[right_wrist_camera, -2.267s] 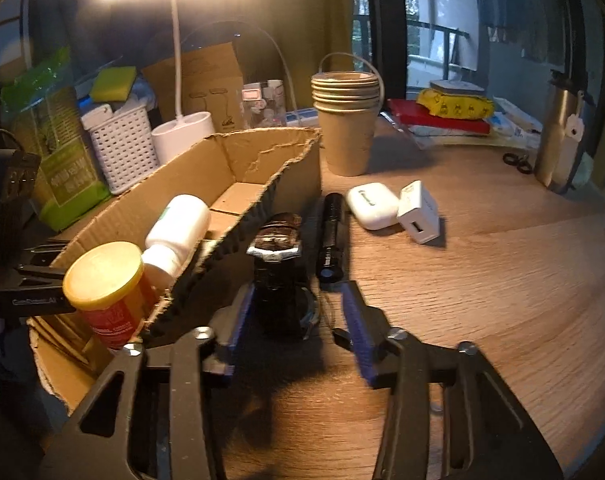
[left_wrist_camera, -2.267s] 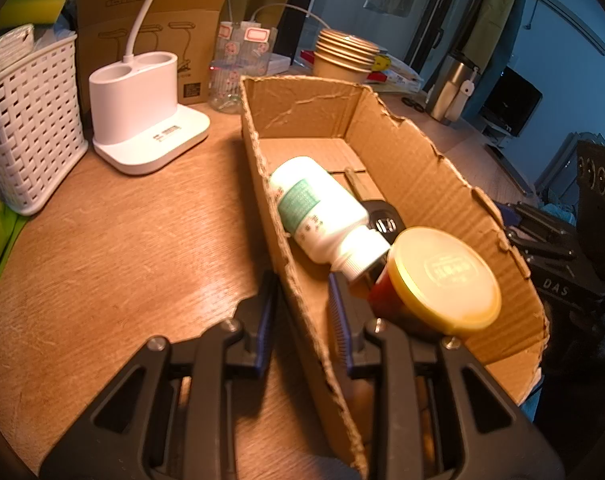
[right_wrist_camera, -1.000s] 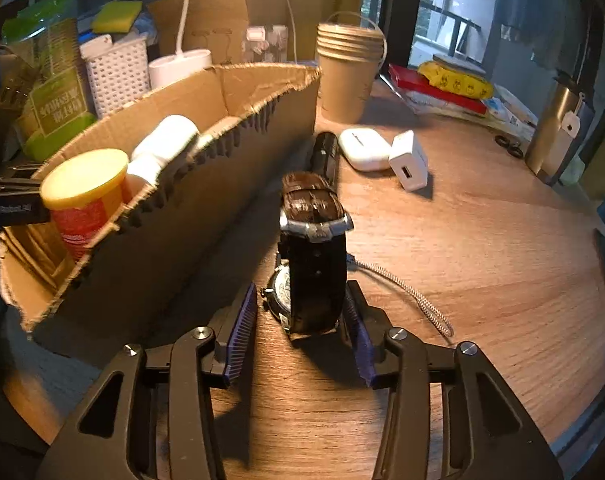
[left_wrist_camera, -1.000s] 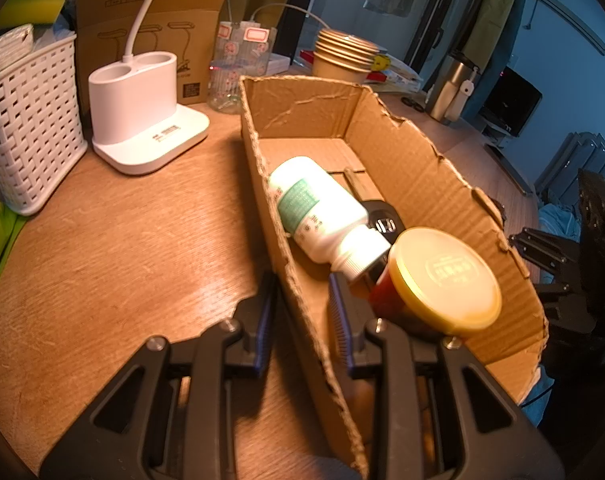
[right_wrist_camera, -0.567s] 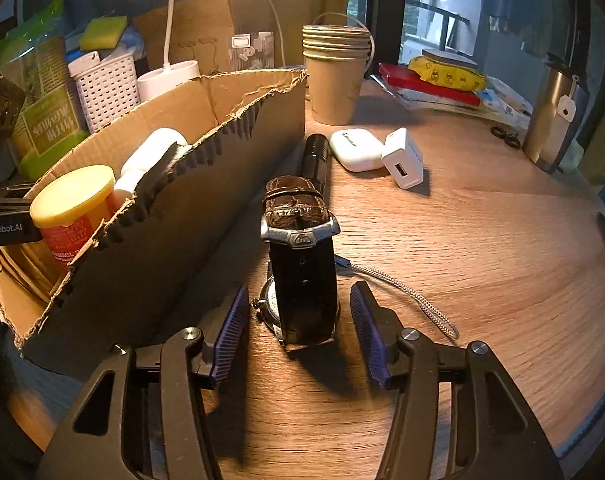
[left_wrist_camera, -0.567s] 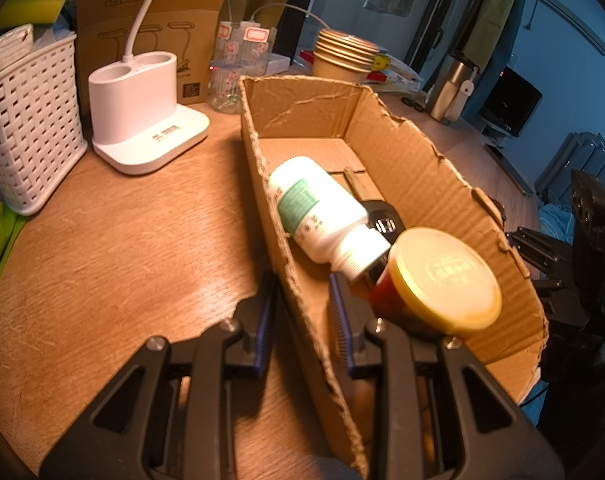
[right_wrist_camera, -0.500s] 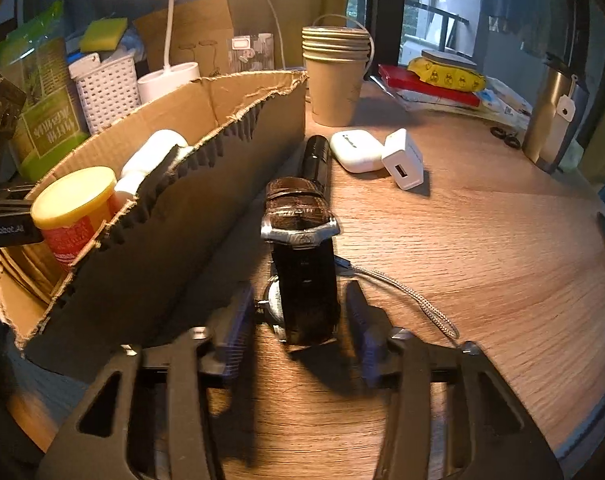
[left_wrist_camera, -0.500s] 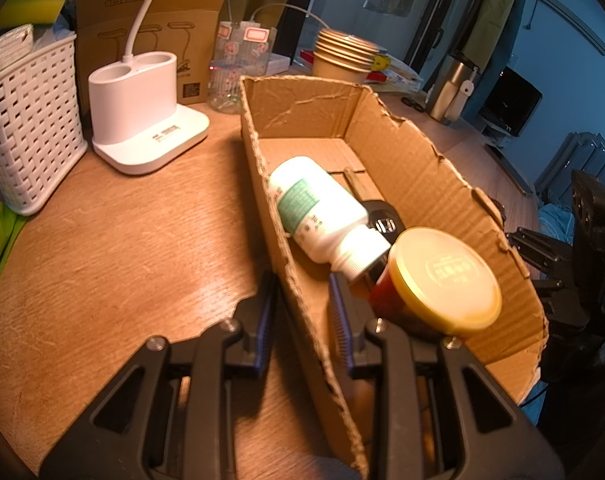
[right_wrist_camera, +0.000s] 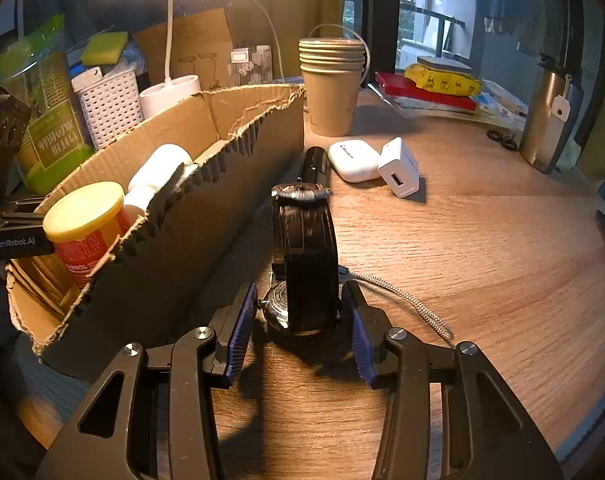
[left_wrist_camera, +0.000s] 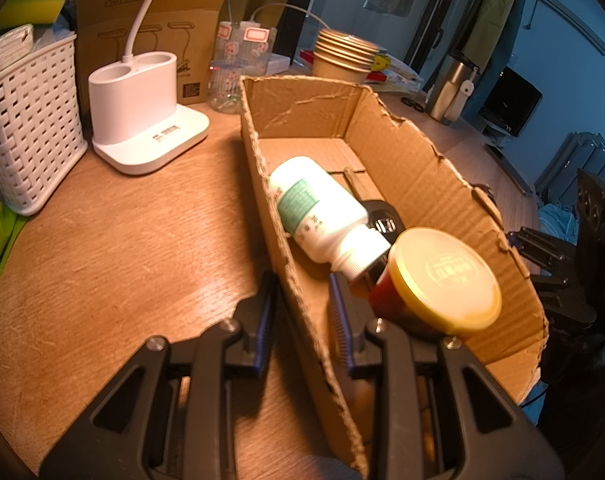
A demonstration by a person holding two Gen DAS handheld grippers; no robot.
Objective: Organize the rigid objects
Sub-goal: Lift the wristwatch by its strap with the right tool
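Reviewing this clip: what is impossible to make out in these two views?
- Watch dial, right wrist view: hidden behind its own strap.
- Black item in the cardboard box, left wrist view: mostly covered by the white bottle.
- Red jar label: too small to read.

The black object [left_wrist_camera: 382,222] in the cardboard box [left_wrist_camera: 418,168] lies mostly under the white bottle [left_wrist_camera: 322,212] and cannot be identified. The lidded jar [left_wrist_camera: 438,288] hides the bottle's cap end and its own lower half sits behind the box wall. In the right wrist view, the watch [right_wrist_camera: 304,256] covers the near end of the black flashlight [right_wrist_camera: 315,164]. The lamp's [right_wrist_camera: 170,92] head is lost in glare at the top edge. Box label print is too small to read.
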